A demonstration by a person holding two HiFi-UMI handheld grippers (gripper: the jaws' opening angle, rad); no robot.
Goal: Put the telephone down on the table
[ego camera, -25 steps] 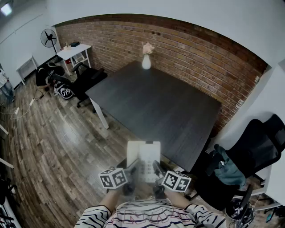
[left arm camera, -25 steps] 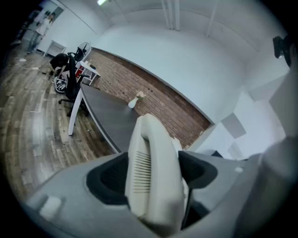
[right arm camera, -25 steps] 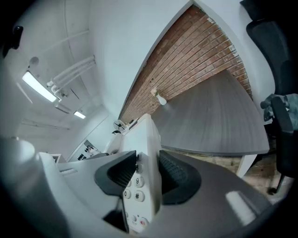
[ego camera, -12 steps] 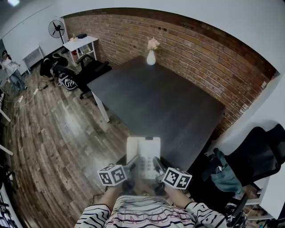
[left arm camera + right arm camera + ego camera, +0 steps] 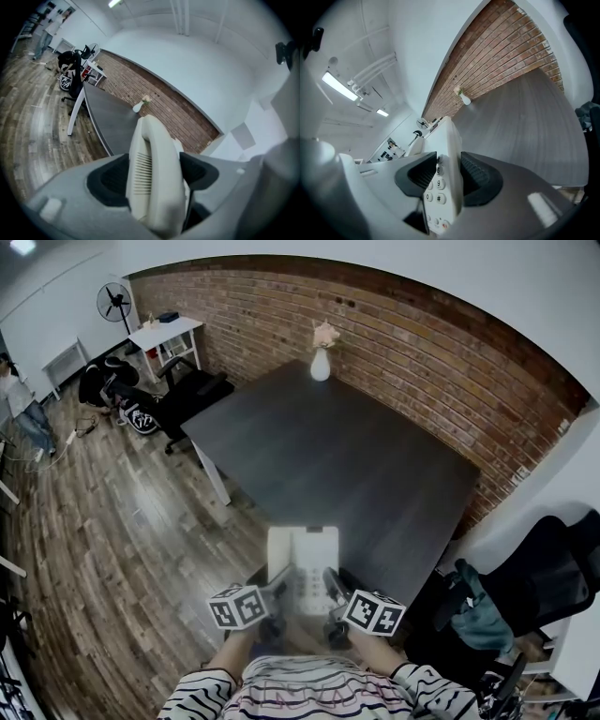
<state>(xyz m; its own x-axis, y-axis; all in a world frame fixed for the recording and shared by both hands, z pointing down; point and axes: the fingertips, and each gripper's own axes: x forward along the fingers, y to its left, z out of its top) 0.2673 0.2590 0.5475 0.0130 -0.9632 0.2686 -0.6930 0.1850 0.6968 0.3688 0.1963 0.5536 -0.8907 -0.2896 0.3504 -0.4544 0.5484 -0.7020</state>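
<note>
I've brought the telephone nearer the table; my left gripper and right gripper clamp it, not yet set down.

A dark grey rectangular wooden table stands on white legs on a floor of brown wood planks, its far side close to a red brick wall. On its top, near the far corner by the wall, a small white vase with pale flowers stands upright. The floor also carries a black office chair just beside the table's left end, and further off a small white side table.
</note>
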